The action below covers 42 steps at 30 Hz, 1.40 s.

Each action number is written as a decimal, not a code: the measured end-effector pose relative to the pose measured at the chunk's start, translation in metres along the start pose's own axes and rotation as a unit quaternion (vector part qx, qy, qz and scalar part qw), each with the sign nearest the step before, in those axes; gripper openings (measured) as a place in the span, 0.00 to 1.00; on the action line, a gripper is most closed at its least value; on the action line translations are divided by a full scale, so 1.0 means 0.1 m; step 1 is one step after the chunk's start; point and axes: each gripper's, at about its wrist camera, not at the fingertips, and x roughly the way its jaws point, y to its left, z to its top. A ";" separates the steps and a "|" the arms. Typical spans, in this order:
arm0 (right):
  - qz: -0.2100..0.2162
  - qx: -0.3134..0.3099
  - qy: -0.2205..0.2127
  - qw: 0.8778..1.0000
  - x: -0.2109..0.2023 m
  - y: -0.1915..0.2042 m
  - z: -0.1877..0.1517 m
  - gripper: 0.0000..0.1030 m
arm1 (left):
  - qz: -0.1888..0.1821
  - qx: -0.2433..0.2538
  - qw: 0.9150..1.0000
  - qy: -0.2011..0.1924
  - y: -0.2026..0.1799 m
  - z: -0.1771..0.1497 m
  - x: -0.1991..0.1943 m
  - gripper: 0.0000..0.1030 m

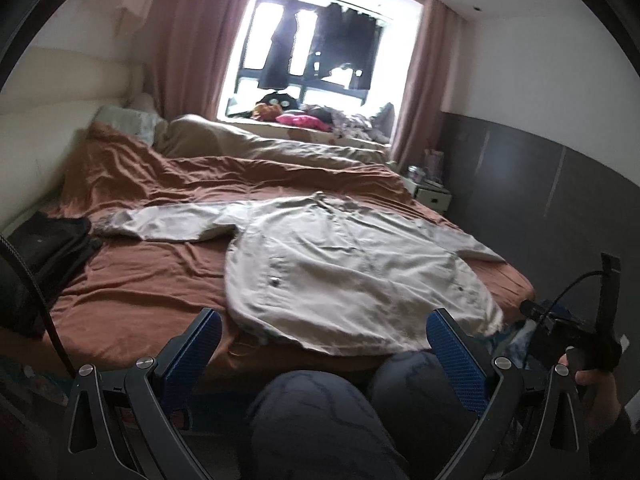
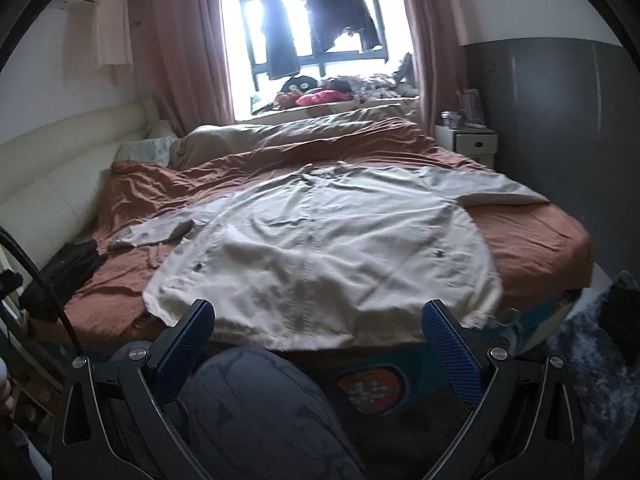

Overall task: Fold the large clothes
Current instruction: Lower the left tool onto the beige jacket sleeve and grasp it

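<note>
A large beige coat (image 1: 340,268) lies spread flat on the rust-brown bed sheet (image 1: 152,280), sleeves out to both sides, its hem at the near bed edge. It also shows in the right wrist view (image 2: 320,248). My left gripper (image 1: 324,320) is open and empty, held back from the bed above the person's knees, its fingers framing the hem. My right gripper (image 2: 318,312) is open and empty too, just short of the hem. The right gripper's body (image 1: 576,328) shows at the right of the left wrist view.
A black bag (image 1: 48,248) lies on the bed's left side. A bunched beige duvet (image 1: 260,144) and pillows lie at the far end. A white nightstand (image 2: 472,140) stands at the right. Clothes are piled on the window sill (image 2: 340,96). The person's knees (image 1: 320,420) are below the grippers.
</note>
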 end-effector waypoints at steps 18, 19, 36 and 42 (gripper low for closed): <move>0.078 0.058 0.053 0.994 1.89 0.40 1.02 1.00 | 0.085 -0.096 0.991 0.026 1.23 0.59 0.87 1.00; 0.078 0.067 0.064 0.993 2.03 0.43 1.07 1.00 | 0.090 -0.106 0.990 0.030 1.33 0.62 0.93 1.00; 0.109 0.154 0.123 0.974 4.02 1.19 1.54 1.00 | 0.160 -0.190 0.967 0.062 2.88 0.93 1.93 0.95; 0.127 0.162 0.159 0.966 4.69 1.30 1.51 0.72 | 0.172 -0.200 0.962 0.068 3.25 1.14 2.41 0.94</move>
